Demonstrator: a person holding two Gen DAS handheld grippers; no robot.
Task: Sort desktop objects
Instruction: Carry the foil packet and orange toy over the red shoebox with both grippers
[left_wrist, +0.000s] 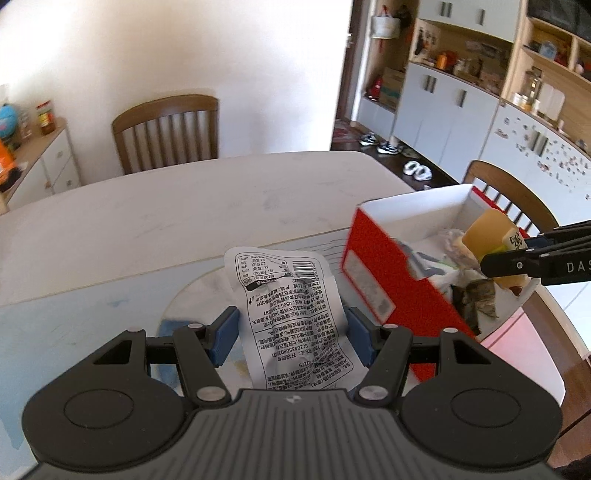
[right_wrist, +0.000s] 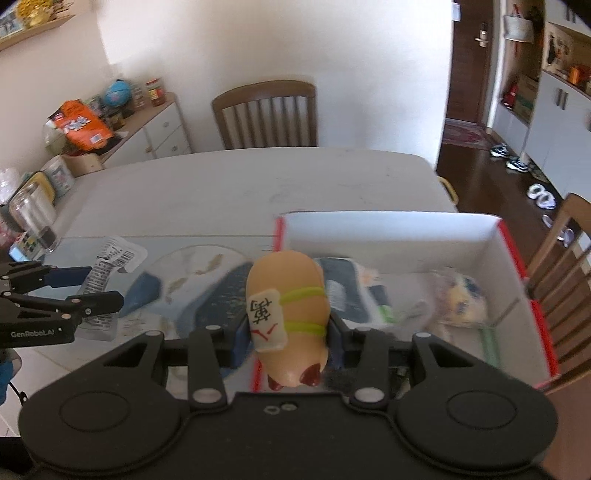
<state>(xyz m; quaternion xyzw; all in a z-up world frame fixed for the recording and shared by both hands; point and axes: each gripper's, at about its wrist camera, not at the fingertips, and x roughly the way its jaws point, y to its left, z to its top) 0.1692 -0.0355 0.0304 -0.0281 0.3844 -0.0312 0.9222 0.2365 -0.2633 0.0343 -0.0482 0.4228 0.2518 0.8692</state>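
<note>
My left gripper (left_wrist: 291, 332) is shut on a crumpled white snack wrapper (left_wrist: 288, 314) printed with black text and a barcode, held above the pale blue mat (left_wrist: 74, 332). It also shows at the left of the right wrist view (right_wrist: 88, 288) with the wrapper (right_wrist: 107, 273). My right gripper (right_wrist: 288, 332) is shut on a tan capybara toy (right_wrist: 286, 314) with a mahjong tile and green bands, held over the near left edge of the red box (right_wrist: 517, 266). In the left wrist view the toy (left_wrist: 487, 236) hangs over the red box (left_wrist: 388, 280), which holds several wrappers and packets.
The white table (left_wrist: 184, 206) extends behind the mat, with wooden chairs at the far side (left_wrist: 166, 129) and at the right (left_wrist: 517, 199). A glass jar (right_wrist: 31, 218) and small items stand at the table's left edge. A sideboard with clutter (right_wrist: 110, 122) lies beyond.
</note>
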